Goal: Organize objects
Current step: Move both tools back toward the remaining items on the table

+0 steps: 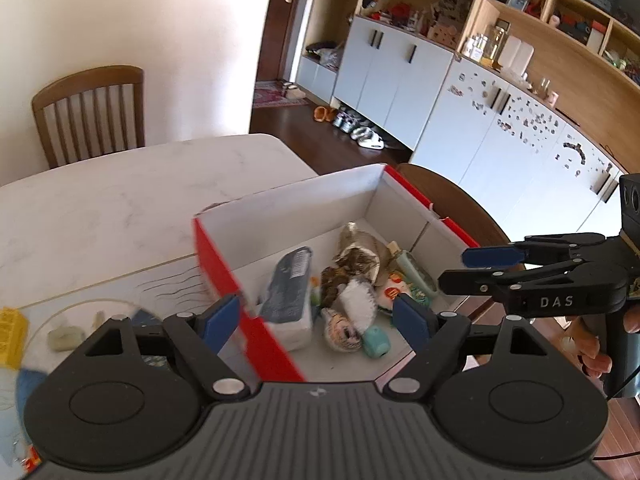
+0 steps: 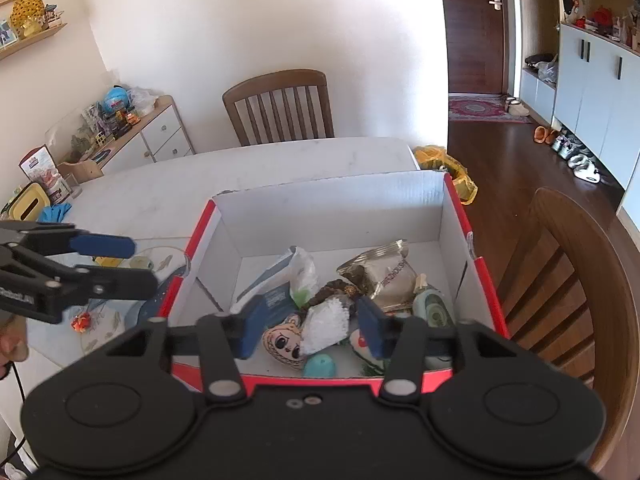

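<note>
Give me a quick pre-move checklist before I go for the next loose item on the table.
1. Left tool open and holding nothing: ok.
2. Right tool open and holding nothing: ok.
3. Red box open on top, room left at its far end: ok.
4. Loose items remain outside: yellow block and pale lump on the table: ok.
5. Left tool lined up on a loose item: not ok, it straddles the box wall.
6. Box stability on table edge: cannot tell.
</note>
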A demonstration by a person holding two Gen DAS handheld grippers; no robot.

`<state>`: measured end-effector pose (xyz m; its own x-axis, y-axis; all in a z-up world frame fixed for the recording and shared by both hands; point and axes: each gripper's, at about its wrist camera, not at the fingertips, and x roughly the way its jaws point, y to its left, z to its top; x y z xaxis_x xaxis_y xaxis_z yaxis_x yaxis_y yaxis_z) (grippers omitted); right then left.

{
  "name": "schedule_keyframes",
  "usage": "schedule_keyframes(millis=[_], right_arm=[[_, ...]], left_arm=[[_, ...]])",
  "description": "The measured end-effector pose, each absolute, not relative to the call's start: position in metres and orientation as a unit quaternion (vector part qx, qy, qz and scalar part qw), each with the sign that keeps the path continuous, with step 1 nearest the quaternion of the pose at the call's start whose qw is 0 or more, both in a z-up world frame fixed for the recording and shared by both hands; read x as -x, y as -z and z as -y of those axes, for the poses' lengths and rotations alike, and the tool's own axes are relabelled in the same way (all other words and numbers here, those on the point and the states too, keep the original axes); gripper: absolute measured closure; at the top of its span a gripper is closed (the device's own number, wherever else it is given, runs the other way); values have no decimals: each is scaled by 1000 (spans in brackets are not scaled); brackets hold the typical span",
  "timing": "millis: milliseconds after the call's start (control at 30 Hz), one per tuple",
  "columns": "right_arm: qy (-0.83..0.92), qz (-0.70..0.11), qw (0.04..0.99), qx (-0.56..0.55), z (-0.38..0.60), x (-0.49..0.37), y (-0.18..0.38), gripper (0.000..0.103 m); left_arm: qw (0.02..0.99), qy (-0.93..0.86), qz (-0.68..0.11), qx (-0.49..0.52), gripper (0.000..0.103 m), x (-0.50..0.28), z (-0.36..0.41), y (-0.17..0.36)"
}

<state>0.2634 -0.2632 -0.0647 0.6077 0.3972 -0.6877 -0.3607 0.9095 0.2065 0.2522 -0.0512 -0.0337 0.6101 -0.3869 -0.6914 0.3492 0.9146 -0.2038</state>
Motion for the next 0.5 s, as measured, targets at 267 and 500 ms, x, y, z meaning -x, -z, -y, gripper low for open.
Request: schedule_keyframes(millis=[267, 500], right_arm=[[-196, -382, 903, -26, 239, -253, 62, 24], [-212, -362, 908, -13, 195, -240, 53, 9]], left_arm=[[900, 194, -389, 41, 19, -233, 5, 35], [905, 175, -385, 45, 8, -222, -37, 38]])
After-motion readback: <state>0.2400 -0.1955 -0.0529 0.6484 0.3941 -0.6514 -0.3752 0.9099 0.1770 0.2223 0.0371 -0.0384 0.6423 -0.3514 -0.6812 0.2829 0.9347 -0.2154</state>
